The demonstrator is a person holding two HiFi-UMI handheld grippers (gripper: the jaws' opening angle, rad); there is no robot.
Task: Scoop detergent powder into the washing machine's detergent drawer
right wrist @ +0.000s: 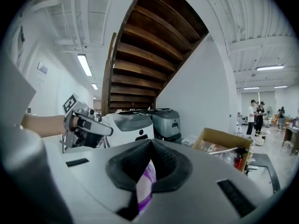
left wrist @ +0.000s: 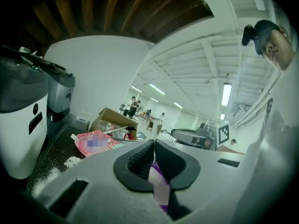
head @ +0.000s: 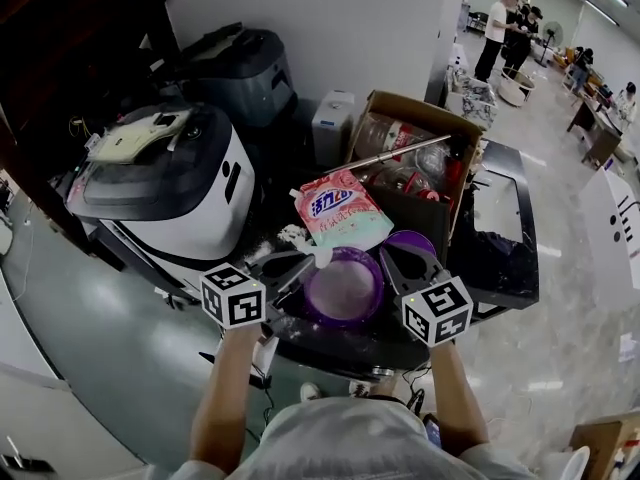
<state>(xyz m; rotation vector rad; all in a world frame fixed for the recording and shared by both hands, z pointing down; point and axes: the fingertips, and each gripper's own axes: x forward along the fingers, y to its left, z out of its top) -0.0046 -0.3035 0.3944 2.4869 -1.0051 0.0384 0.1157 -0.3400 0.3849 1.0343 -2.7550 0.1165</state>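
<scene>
Both pairs of jaws are closed on the purple bowl (head: 345, 293): I'm seeing my left gripper (head: 300, 266) pinching its left rim and my right gripper (head: 408, 265) pinching the right rim, thin purple edge showing between the pads in each gripper view. The bowl is sitting at the near edge of the dark worktop (head: 500, 268), the pink detergent bag (head: 338, 213) lying just behind it, spilled white powder (left wrist: 70, 161) beside the bag, and the washing machine (head: 170, 188) standing to the left.
</scene>
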